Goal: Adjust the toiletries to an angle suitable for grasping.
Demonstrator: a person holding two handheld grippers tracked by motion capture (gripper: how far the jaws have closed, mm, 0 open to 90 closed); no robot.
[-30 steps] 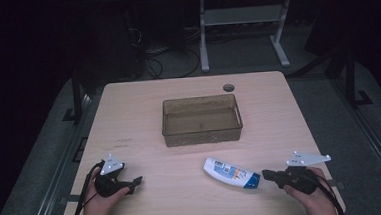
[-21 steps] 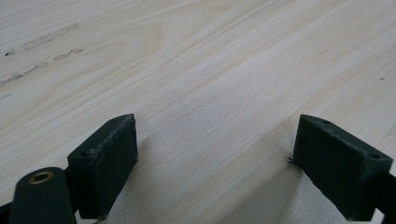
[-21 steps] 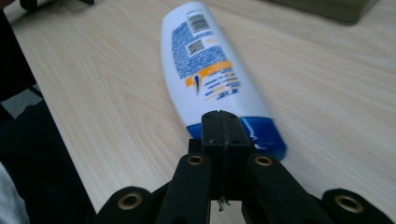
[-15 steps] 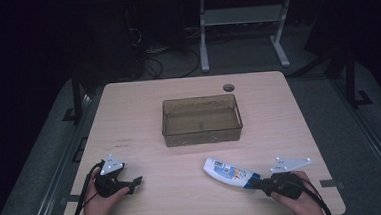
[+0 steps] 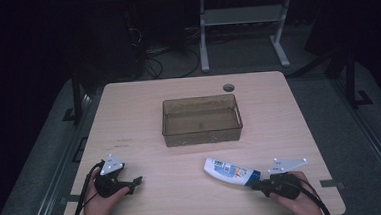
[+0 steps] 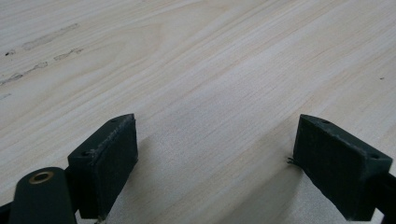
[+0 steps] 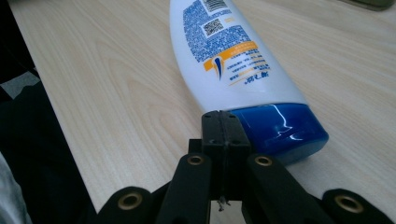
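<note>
Shampoo bottle (image 7: 233,60) lies flat, blue cap (image 7: 280,128) just past the right claw (image 7: 225,122), which is squeezed tight on nothing; left claw (image 6: 224,163) is wide, far off.

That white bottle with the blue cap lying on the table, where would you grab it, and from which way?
Probably across the white body just above the blue cap. The bottle lies flat, cap toward the right gripper, whose jaws are shut beside the cap. Open them, come from above, and close across the narrower sides; the body curves and widens farther along.
</note>
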